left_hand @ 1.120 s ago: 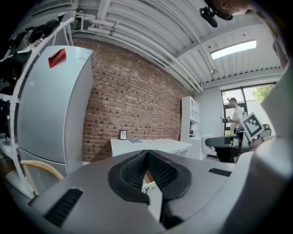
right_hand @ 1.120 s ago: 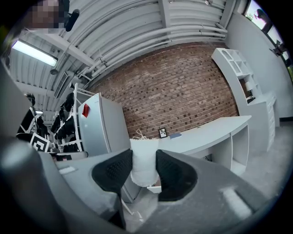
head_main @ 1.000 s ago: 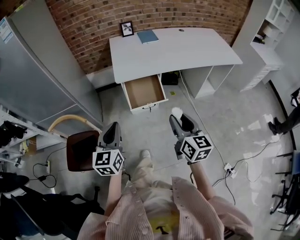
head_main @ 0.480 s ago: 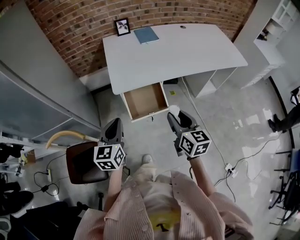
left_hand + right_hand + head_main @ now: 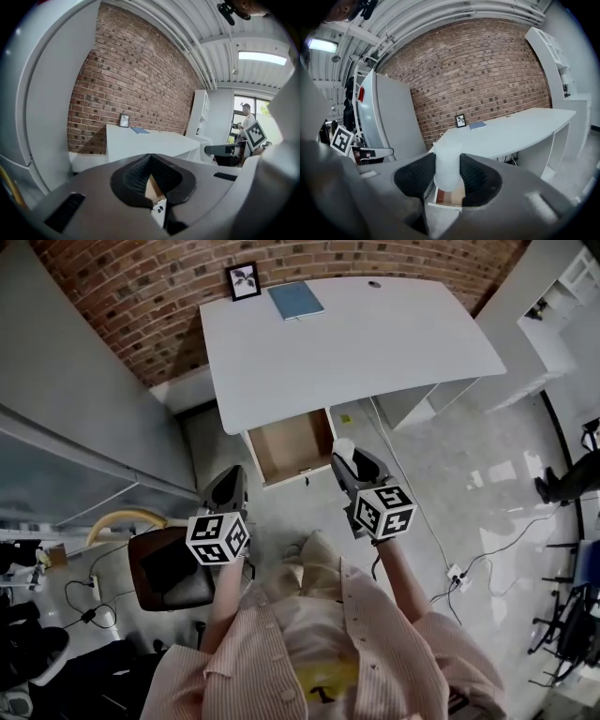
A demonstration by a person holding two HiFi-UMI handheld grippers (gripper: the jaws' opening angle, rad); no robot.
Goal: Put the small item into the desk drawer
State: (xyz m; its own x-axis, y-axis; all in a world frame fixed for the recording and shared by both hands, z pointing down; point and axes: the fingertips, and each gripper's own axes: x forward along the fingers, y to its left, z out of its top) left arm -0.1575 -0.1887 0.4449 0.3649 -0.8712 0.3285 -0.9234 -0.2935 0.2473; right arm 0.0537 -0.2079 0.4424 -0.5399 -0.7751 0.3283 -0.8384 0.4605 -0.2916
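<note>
A white desk stands against the brick wall, and its drawer is pulled out with a bare brown inside. My right gripper is shut on a small white cylinder, which hangs just right of the drawer's front right corner in the head view. Through the right gripper view the drawer shows below the cylinder. My left gripper is shut with nothing in it, left of and nearer than the drawer; its view shows the drawer past the jaw tips.
A framed picture and a blue notebook lie at the desk's back. A brown chair stands at my left, a grey cabinet beyond it. White shelves stand right. Cables and a power strip lie on the floor.
Both grippers have moved forward toward the desk. The right one, still holding the white cylinder, has come up beside the open drawer's front corner.
</note>
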